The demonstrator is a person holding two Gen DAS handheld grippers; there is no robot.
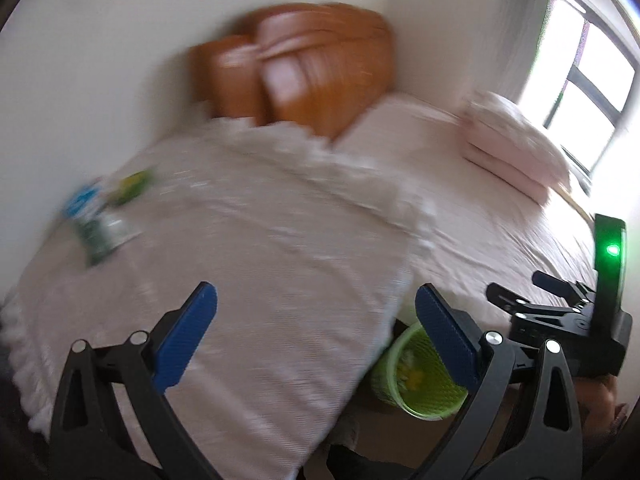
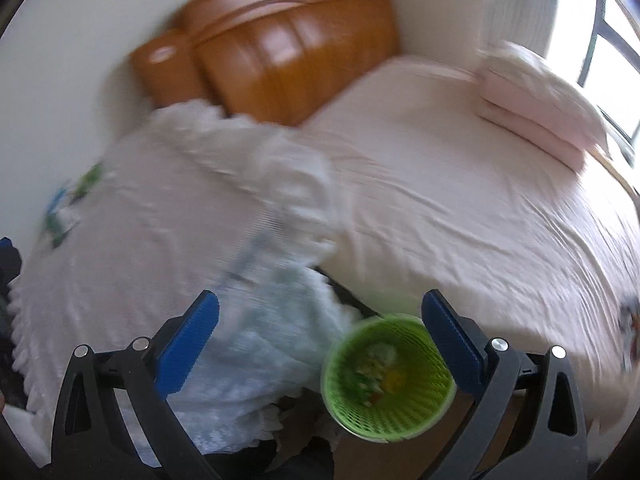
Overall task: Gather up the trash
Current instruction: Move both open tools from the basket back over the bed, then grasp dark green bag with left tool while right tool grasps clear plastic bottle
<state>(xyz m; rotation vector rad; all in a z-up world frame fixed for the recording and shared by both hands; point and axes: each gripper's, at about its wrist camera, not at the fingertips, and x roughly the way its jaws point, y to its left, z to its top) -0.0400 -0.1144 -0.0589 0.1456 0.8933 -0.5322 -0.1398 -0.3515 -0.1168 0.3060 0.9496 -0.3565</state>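
Observation:
Both views are motion-blurred. A green mesh wastebasket [image 2: 387, 376] stands on the floor beside the bed, with scraps of trash inside; it also shows as the wastebasket [image 1: 416, 376] in the left wrist view. Blurred wrappers [image 1: 102, 216], blue, green and yellow, lie on the white quilt near the wall, seen again as wrappers [image 2: 68, 208]. My left gripper [image 1: 316, 336] is open over the quilt with nothing between its blue pads. My right gripper [image 2: 320, 340] is open too, its right finger just above the basket's rim. The right gripper's body [image 1: 568, 312] shows at the right with a green light.
A white ruffled quilt [image 1: 240, 248] covers the near bed; a pink bedsheet [image 2: 460, 200] lies beyond. Folded pink bedding [image 2: 536, 96] sits near the window [image 1: 588, 80]. A wooden headboard [image 2: 280, 52] stands against the wall. Dark floor shows below the basket.

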